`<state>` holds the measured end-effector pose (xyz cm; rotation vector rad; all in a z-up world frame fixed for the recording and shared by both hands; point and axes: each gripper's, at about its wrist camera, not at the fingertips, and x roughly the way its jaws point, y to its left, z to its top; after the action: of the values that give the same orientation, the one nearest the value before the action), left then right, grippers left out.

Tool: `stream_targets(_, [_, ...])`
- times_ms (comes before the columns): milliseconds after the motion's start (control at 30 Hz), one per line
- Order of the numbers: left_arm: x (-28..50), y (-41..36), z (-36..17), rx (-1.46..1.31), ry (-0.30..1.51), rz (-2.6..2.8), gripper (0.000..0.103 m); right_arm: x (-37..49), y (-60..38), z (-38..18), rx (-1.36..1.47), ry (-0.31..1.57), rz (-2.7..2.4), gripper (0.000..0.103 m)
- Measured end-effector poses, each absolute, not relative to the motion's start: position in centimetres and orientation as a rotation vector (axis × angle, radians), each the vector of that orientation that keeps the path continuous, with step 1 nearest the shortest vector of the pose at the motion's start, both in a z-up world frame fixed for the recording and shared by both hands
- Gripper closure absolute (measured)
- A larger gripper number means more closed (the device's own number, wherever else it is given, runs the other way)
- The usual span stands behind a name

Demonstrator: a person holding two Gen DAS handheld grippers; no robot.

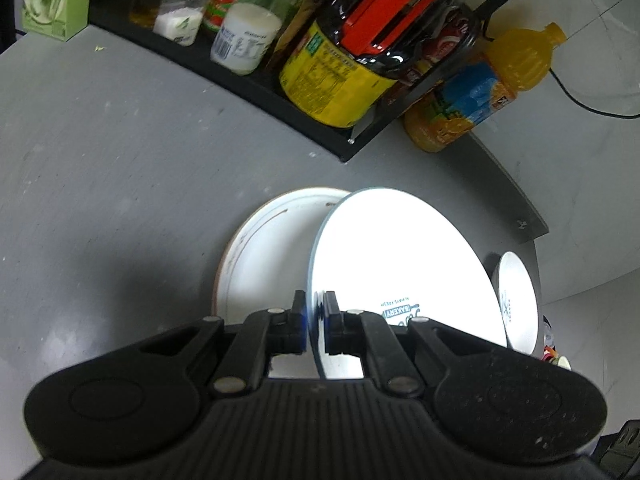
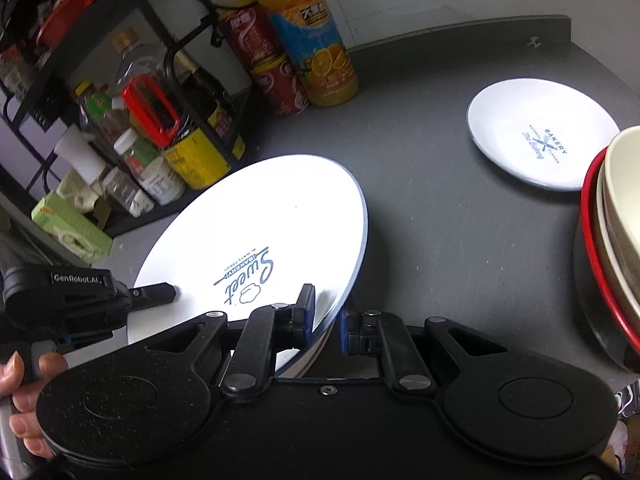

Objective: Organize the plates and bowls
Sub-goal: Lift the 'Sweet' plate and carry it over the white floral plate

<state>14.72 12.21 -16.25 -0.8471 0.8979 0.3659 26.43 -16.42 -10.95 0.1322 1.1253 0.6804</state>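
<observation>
While both hand-held grippers, left (image 1: 313,312) and right (image 2: 326,316), clamp the tilted Sweet Bakery plate (image 2: 256,240) by its near rim over the brown-rimmed plate (image 1: 264,248), thin edge grips risk slipping; beyond it, small plate (image 2: 540,136) sits clear.

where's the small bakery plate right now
In the right wrist view, the small bakery plate lies flat on the dark table at upper right, beside the stacked bowls.

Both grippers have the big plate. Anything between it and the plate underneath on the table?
Nothing visible. The big plate, tilted and pinched at its rim by the left hand-held gripper and the right hand-held gripper, sits over the bare lower plate.
</observation>
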Motion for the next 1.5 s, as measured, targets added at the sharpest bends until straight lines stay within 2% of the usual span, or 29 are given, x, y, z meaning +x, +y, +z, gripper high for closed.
stream_targets(800, [14.8,13.4,-18.6,-0.832,1.014,0.43,0.093,25.9,-14.4,-12.4,0.09,1.213,0.658,0.091])
stream_targets(1233, [16.5,14.1,-16.9,-0.71,1.141,0.403,0.092,26.1,-14.0,-12.9,0.074,1.204,0.641,0.091])
stream_targets(1400, [16.3,13.9,-16.0,-0.629,1.14,0.417,0.065,26.2,-13.8,-13.1,0.075,1.2,0.639,0.091])
stream_targets(1500, [16.3,14.2,-17.0,-0.637,1.163,0.436,0.065,26.2,-13.4,-13.2,0.051,1.197,0.64,0.09])
